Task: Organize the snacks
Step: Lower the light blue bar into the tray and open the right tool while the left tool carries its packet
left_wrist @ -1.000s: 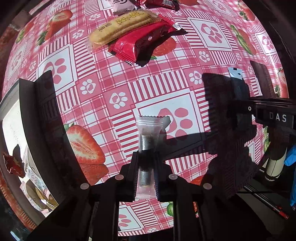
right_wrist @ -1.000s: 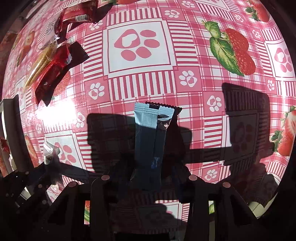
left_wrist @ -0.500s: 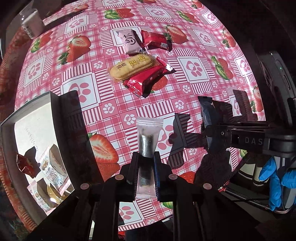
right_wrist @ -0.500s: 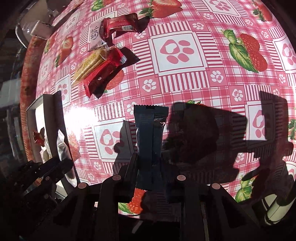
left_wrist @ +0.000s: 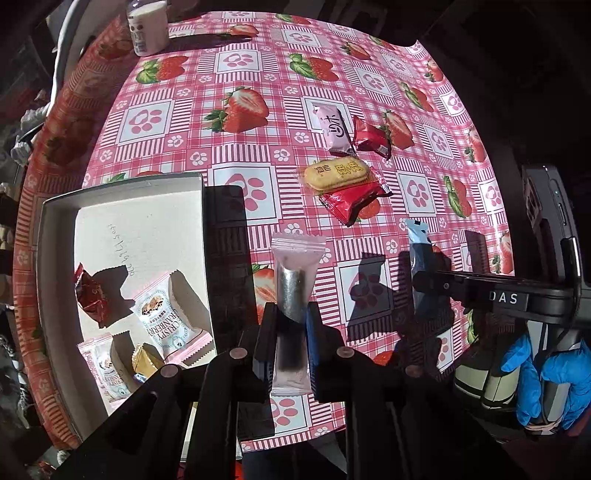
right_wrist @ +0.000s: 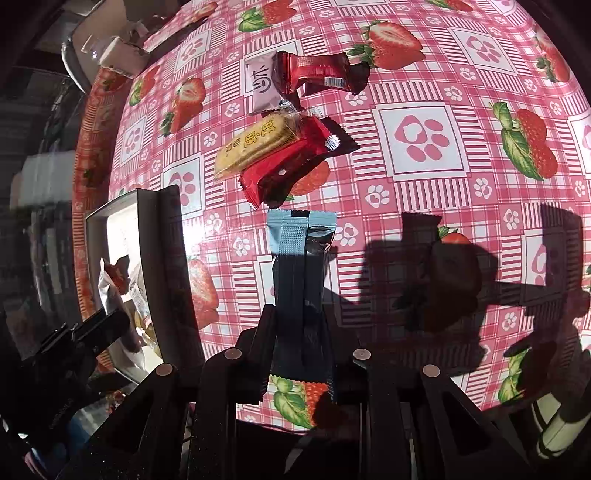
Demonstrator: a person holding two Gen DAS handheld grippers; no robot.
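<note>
My left gripper [left_wrist: 291, 314] is shut on a clear-wrapped dark snack stick [left_wrist: 293, 280], held well above the table. My right gripper [right_wrist: 299, 317] is shut on a dark blue snack packet [right_wrist: 301, 266], also lifted; it shows from the side in the left wrist view [left_wrist: 419, 266]. A white box [left_wrist: 122, 236] at the left holds several snacks, among them a cranberry packet [left_wrist: 162, 321] and a red candy [left_wrist: 90, 295]. On the tablecloth lie a yellow biscuit pack [left_wrist: 338, 173], a red packet [left_wrist: 354, 201], a pink packet [left_wrist: 334, 127] and a small red packet [left_wrist: 371, 138].
The round table wears a pink strawberry and paw-print cloth [left_wrist: 236, 110]. A white bottle [left_wrist: 147, 26] stands at the far edge. A phone-like device [left_wrist: 550, 221] is at the right. The box also shows in the right wrist view [right_wrist: 147, 258].
Both grippers have risen high above the table with their snacks still held; the view has widened and the white box has come fully into sight at the left.
</note>
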